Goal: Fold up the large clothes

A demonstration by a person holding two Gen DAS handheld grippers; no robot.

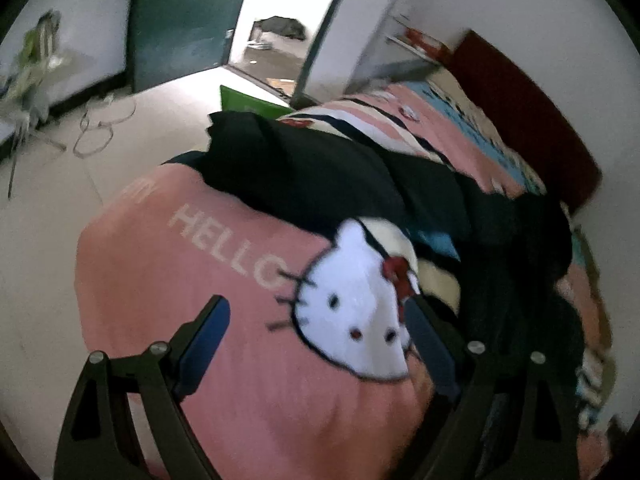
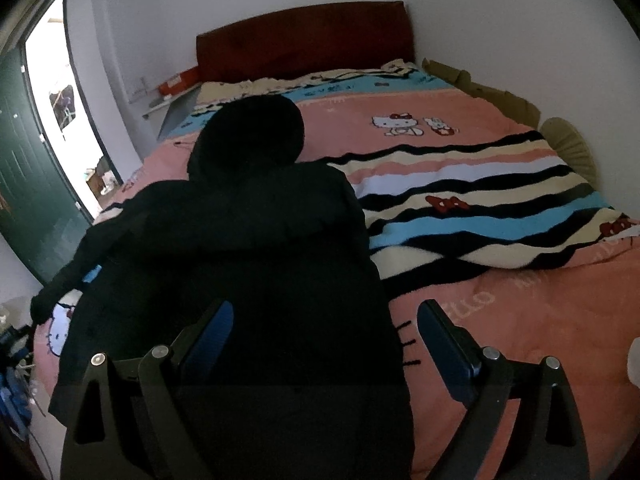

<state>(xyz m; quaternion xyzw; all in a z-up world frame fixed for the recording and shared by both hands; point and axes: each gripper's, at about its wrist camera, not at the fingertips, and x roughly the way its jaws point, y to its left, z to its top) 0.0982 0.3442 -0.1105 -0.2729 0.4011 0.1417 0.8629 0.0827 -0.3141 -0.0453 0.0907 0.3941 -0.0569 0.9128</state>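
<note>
A black hooded coat lies spread on the pink cartoon blanket, hood toward the dark red headboard. The right gripper hangs over the coat's lower hem, jaws wide, gripping nothing. The left gripper, equally wide and empty, hovers beside the coat above the blanket's cat face. The coat's folds vanish in shadow, and the left view is blurred.

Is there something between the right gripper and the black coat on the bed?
Nothing visible. The right gripper is open right over the lower part of the black hooded coat, which lies flat on the pink cartoon-cat bedspread. No other thing lies on the coat.
</note>
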